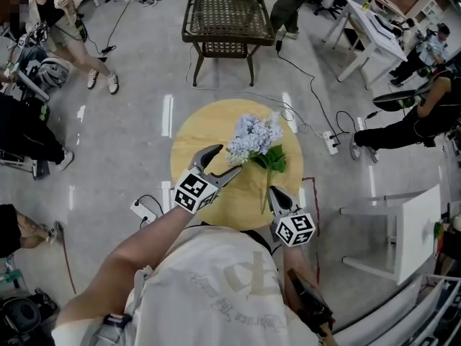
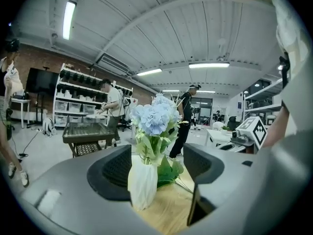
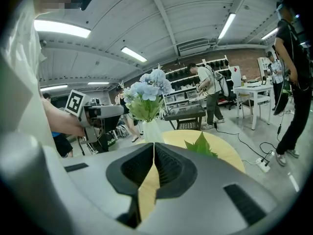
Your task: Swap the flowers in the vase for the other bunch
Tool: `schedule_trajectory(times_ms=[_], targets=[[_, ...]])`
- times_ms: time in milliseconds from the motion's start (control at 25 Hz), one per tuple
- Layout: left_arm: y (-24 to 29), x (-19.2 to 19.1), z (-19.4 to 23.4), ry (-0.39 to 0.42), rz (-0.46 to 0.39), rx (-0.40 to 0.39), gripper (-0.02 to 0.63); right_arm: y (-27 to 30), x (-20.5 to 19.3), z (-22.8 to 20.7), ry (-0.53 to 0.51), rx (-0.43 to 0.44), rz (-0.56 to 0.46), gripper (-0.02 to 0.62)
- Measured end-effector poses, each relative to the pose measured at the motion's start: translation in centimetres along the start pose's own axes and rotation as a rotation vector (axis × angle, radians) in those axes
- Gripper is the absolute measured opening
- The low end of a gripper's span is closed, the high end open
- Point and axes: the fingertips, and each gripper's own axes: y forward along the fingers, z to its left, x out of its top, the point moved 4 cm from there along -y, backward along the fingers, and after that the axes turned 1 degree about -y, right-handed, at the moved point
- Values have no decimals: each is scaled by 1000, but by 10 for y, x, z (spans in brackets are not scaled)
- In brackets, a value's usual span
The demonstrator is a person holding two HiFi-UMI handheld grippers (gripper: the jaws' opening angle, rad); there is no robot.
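On the round wooden table [image 1: 193,132] stands a white vase [image 2: 143,182] holding pale blue flowers [image 1: 253,137]. In the head view the blooms hide the vase. Beside it a leafy green stem [image 1: 271,163] lies flat on the tabletop. My left gripper [image 1: 225,161] is open just left of the flowers; in its own view the left gripper [image 2: 159,165] has the vase a little ahead between its spread jaws, and neither pad touches it. My right gripper [image 1: 273,192] is shut and empty near the table's front edge, by the stem's end. In the right gripper view the vase [image 3: 152,130] stands ahead.
A dark rattan side table [image 1: 223,20] stands beyond the round table. Cables and a power strip [image 1: 330,144] lie on the floor to the right, another plug block [image 1: 144,209] to the left. A white table [image 1: 403,229] is at right. People stand and sit around the room's edges.
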Motion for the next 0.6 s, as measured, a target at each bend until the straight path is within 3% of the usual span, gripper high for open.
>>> schedule_trajectory(times_ms=[600], targets=[[45, 11, 5, 119, 45, 9, 360, -4, -5, -14, 23, -28, 5, 8]])
